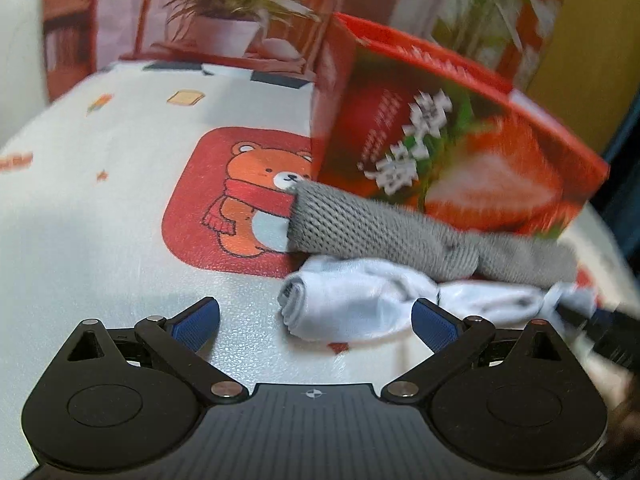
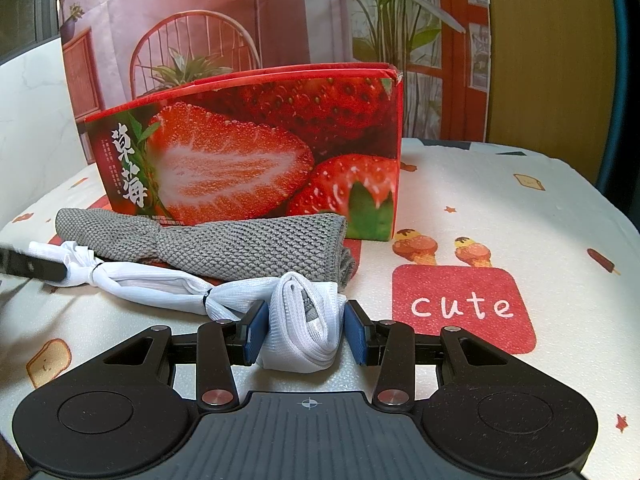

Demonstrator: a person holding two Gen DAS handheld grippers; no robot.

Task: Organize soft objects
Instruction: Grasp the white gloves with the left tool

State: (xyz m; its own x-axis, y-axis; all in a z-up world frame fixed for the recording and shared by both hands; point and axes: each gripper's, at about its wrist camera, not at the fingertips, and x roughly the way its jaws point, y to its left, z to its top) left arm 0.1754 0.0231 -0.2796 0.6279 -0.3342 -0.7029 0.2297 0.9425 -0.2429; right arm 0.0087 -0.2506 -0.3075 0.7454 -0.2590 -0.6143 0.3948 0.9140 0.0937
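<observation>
Scene: worktop (image 2: 500,208) under a cartoon-print cover, strawberry box (image 2: 248,152) standing at the back, printed backdrop behind it.
White cloth: long white mesh piece (image 2: 304,320), pinched by dark ties in two places, lying across the worktop in front of the box; near end folded into a thick wad.
Grey cloth: knitted grey roll (image 2: 224,246) lying flat just behind the white one, touching the foot of the box, pinched in the middle.
Right gripper (image 2: 306,330): jaws closed partway on the folded wad of white cloth, blue pads pressing both sides; held, not yet lifted clear as far as can be told.
Left gripper (image 1: 316,320): jaws wide apart, nothing between the pads; rolled end of the white cloth (image 1: 344,304) just ahead, slightly toward the right pad.
Left view extras: box (image 1: 440,132) tilted and blurred in frame, grey roll (image 1: 400,236) overlapping the far side of the white cloth.
Box opening: top not visible from either view, so contents unknown.
Step in hand: probably securing the white cloth at one end, other hand lining up on the opposite end.
Next move needs: left jaws forward and a little right, then close on the loose end; lift both ends together so the cloth does not drag the grey roll.
Risk: mesh is slippery and tied loosely; a one-sided lift could unroll the wad or snag the grey piece.
</observation>
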